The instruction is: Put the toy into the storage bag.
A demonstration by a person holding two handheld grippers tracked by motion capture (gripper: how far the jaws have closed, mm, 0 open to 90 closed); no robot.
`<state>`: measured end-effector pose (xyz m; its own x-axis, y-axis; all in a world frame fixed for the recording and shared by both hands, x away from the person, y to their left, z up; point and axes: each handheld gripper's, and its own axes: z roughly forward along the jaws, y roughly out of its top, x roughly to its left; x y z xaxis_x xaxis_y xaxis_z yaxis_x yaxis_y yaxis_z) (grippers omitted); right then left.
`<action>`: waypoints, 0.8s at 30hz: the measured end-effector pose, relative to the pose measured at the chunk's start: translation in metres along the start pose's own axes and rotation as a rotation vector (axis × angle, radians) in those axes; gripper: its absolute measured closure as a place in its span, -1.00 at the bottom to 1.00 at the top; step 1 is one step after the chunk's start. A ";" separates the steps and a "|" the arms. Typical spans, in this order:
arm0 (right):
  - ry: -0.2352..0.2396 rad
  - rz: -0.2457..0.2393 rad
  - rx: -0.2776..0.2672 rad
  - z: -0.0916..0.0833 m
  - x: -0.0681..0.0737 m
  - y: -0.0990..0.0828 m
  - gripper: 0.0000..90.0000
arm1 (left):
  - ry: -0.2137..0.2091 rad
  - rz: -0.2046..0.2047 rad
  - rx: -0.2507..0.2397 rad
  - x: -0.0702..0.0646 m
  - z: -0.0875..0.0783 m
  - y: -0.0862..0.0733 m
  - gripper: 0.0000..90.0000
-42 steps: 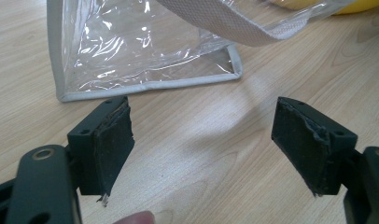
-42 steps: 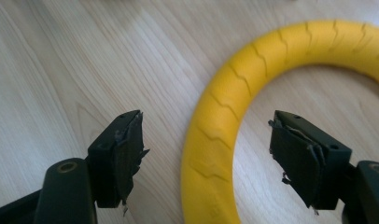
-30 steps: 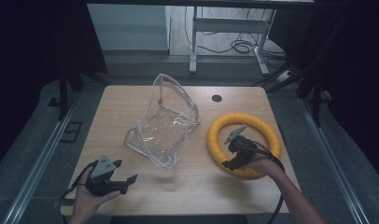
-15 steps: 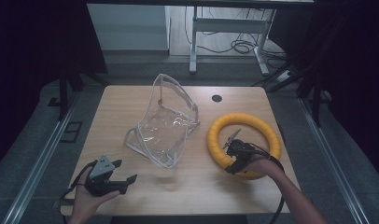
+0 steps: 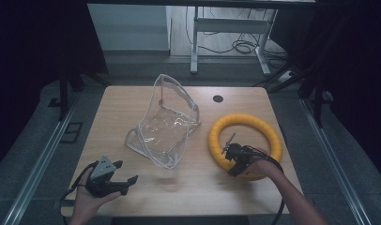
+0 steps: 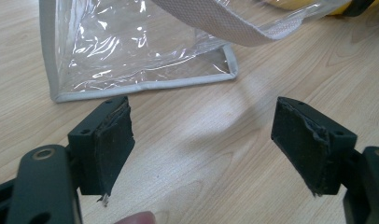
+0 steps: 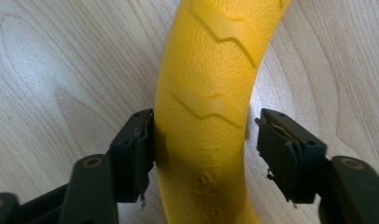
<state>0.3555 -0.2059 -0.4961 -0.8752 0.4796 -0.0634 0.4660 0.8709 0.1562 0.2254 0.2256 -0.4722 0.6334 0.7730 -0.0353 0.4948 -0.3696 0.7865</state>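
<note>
Right gripper [image 7: 204, 154] straddles yellow ring [image 7: 211, 93], jaws apart, left pad touching, not clamped; tube runs straight ahead btwn them. Left gripper [image 6: 204, 144] wide open, empty, near clear bag [image 6: 131, 42].

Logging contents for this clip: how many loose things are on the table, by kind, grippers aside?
Clear plastic bag: 1
Yellow ring: 1
Total: 2
</note>
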 end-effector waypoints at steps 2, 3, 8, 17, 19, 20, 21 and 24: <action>0.005 -0.004 0.004 0.000 0.000 0.000 -0.06 | 0.000 0.000 -0.001 0.000 0.000 0.000 -0.54; 0.019 -0.002 0.007 0.001 -0.001 0.000 0.02 | -0.001 0.000 0.000 0.000 0.000 0.000 -0.54; 0.057 -0.018 0.028 0.001 -0.004 0.003 0.14 | 0.000 0.001 0.001 0.000 0.000 0.000 -0.54; 0.056 -0.028 0.031 0.001 -0.003 0.003 0.15 | 0.001 0.001 0.000 0.000 0.000 0.000 -0.54; 0.056 -0.033 0.025 -0.001 -0.003 0.002 0.15 | 0.002 0.001 0.000 0.000 0.000 0.000 -0.54; 0.056 -0.033 0.025 -0.001 -0.003 0.002 0.15 | 0.002 0.001 0.000 0.000 0.000 0.000 -0.54; 0.051 -0.030 0.017 -0.005 -0.003 0.001 0.15 | 0.003 0.001 -0.001 0.000 0.000 0.000 -0.54; 0.051 -0.025 0.003 -0.008 -0.004 0.000 0.15 | 0.004 0.000 -0.002 0.001 -0.001 0.000 -0.54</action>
<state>0.3578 -0.2084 -0.4876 -0.8922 0.4514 -0.0170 0.4439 0.8831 0.1518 0.2253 0.2265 -0.4718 0.6311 0.7750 -0.0331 0.4936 -0.3683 0.7879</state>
